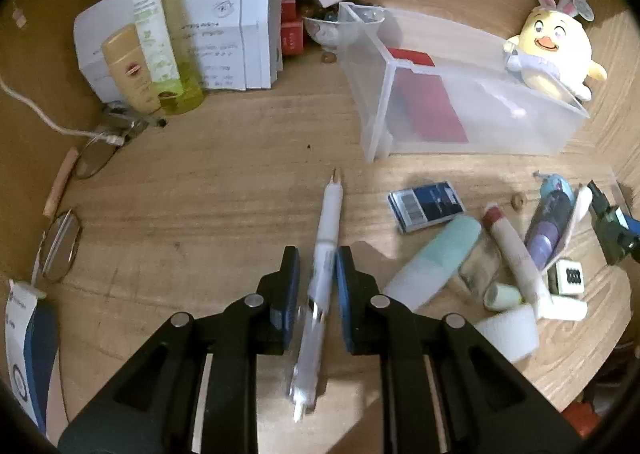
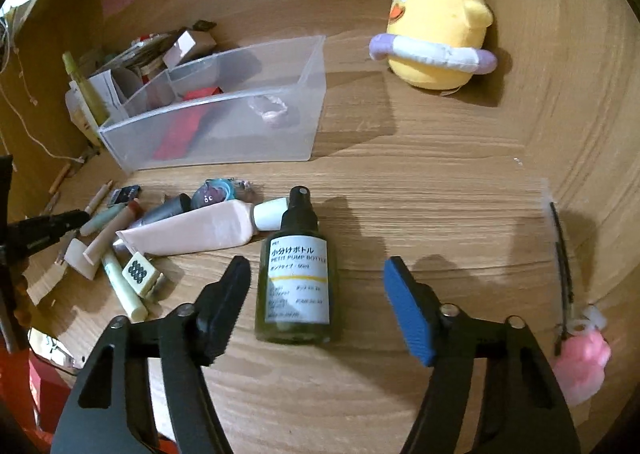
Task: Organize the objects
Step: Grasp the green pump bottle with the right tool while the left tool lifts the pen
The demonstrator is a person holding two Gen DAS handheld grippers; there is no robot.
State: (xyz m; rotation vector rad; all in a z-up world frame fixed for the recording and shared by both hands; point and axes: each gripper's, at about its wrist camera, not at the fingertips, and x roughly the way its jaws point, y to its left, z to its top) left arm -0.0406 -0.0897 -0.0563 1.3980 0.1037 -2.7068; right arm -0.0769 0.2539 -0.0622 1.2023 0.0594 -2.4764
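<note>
My left gripper [image 1: 318, 258] is shut on a white pen [image 1: 330, 209], which points away from me with its tip just above the wooden table. My right gripper [image 2: 318, 268] is open, its pads standing apart on either side of a dark green pump bottle [image 2: 296, 278] that lies flat on the table. A clear plastic bin [image 1: 384, 93] holding a red card sits beyond the pen. It also shows in the right wrist view as the clear bin [image 2: 224, 133]. Small tubes, a mahjong tile and a pink tube [image 2: 188, 234] are piled left of the bottle.
A yellow plush chick [image 2: 436, 29] stands behind the bin. A stack of papers [image 1: 224, 33] and upright bottles [image 1: 148, 33] fill the far left. Glasses [image 1: 60, 250] and a white cable [image 1: 36, 109] lie on the left. A pink figure [image 2: 580, 362] lies at the right.
</note>
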